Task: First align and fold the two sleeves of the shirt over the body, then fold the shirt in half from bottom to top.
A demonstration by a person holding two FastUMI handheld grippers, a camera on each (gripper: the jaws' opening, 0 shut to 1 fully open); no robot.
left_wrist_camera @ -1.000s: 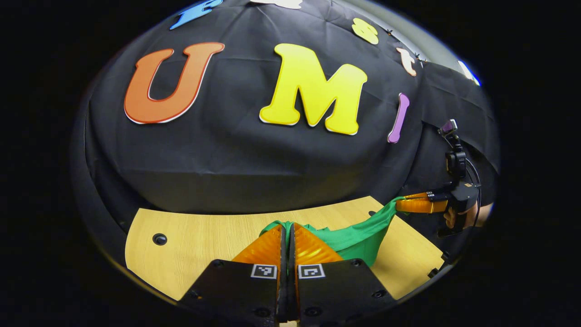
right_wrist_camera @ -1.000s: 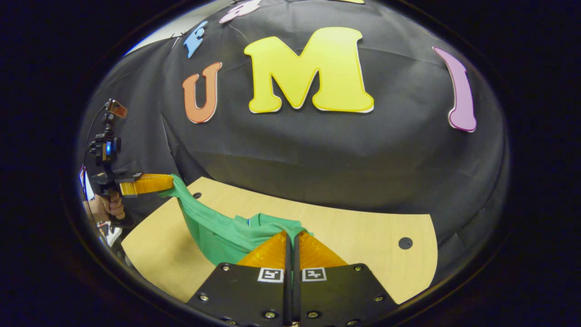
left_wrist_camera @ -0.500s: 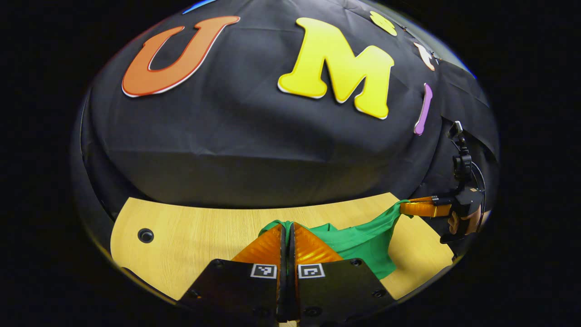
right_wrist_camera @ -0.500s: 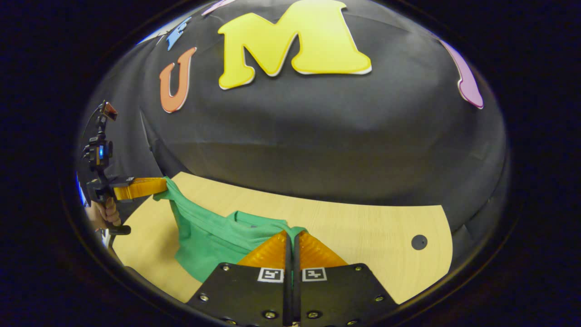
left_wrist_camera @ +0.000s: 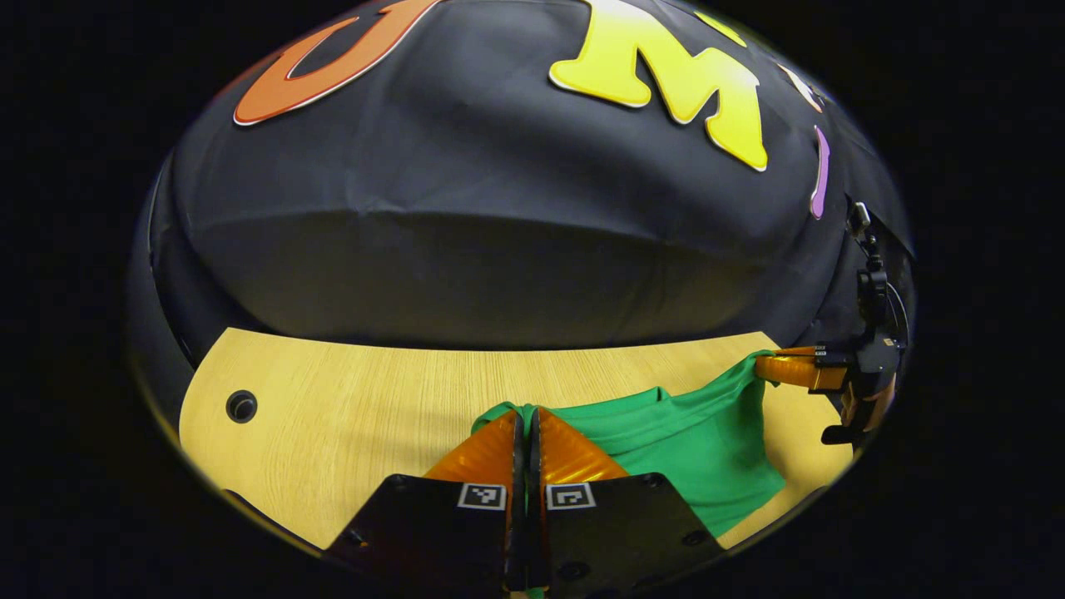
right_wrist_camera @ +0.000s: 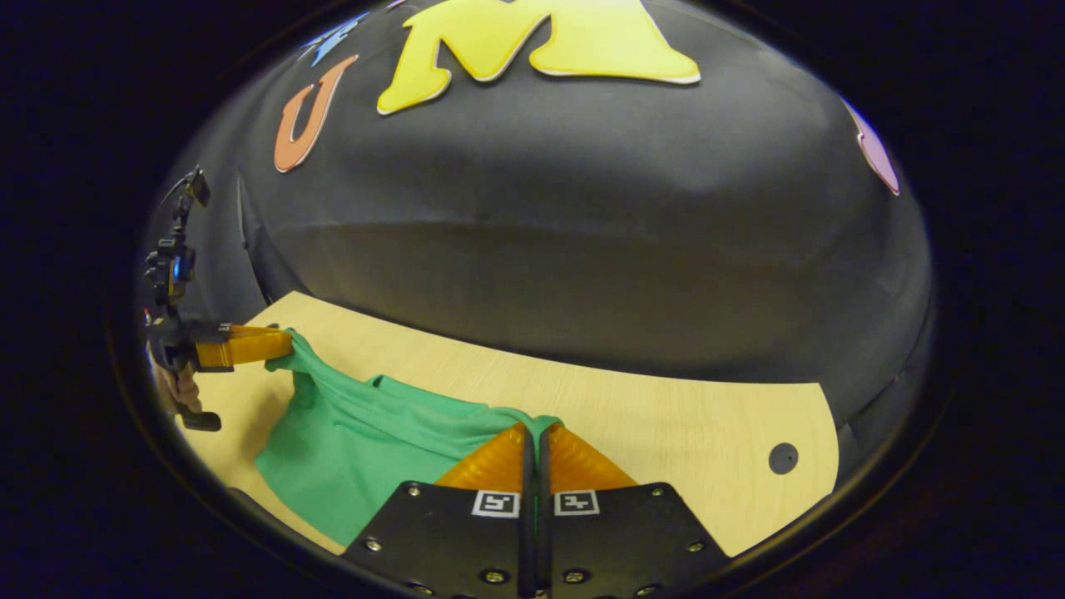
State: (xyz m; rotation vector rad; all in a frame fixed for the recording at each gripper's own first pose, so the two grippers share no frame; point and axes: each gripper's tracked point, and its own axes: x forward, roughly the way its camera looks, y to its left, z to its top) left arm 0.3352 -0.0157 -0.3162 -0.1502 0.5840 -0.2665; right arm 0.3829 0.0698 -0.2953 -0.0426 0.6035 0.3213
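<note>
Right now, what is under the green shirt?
The wooden table lies under the green shirt, which both the left gripper and the right gripper hold. Anything beneath the cloth is hidden.

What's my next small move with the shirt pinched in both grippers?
Probably lower both hands together and lay the cloth flat. The left gripper and right gripper each pinch an edge of the green shirt, which sags between them over the wooden table, not yet spread for sleeve folding.
</note>
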